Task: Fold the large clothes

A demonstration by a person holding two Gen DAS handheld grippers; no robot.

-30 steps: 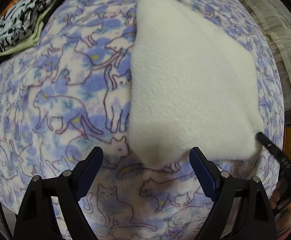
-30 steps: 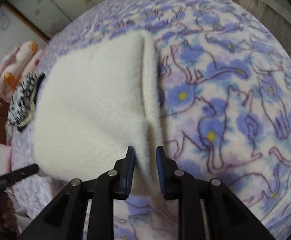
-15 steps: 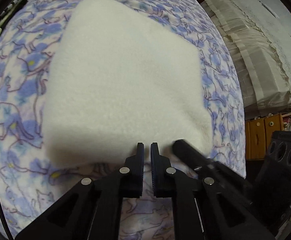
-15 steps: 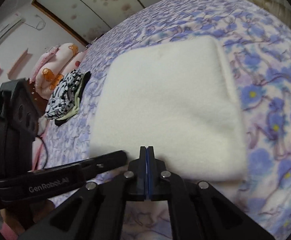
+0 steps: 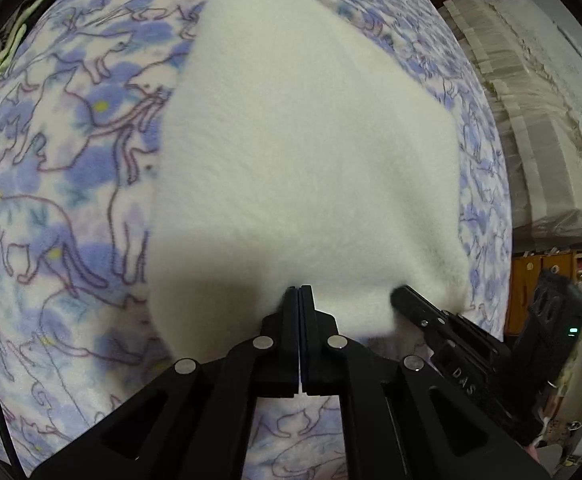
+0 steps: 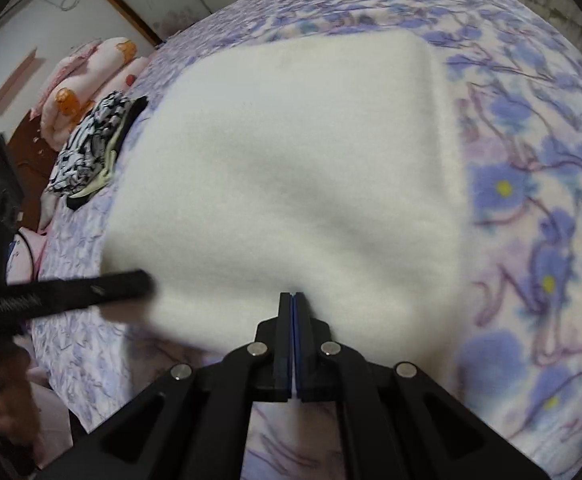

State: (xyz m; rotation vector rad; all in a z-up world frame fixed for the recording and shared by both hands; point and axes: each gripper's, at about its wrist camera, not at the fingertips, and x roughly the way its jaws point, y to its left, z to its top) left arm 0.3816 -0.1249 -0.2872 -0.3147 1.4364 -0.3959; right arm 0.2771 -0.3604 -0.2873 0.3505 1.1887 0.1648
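A white fleece garment [image 5: 303, 152] lies folded into a thick rectangle on a purple cat-print bedspread [image 5: 51, 184]; it also fills the right wrist view [image 6: 291, 168]. My left gripper [image 5: 299, 292] is shut on the garment's near edge. My right gripper [image 6: 292, 298] is shut on the same near edge, further right. Each gripper shows in the other's view: the right one [image 5: 407, 300] at the garment's near right corner, the left one [image 6: 131, 284] at its near left corner. The near edge looks lifted slightly off the bed.
A folded pile of black-and-white patterned clothes [image 6: 91, 160] sits on the bed beyond the garment's left side. Pink pillows [image 6: 87, 84] lie behind it. A curtain-covered piece [image 5: 539, 120] and an orange cabinet [image 5: 539, 288] stand past the bed's right edge.
My left gripper went from open near the garment to shut on its near edge. My right gripper closed fully on the same edge. Both views shifted as the edge came up.
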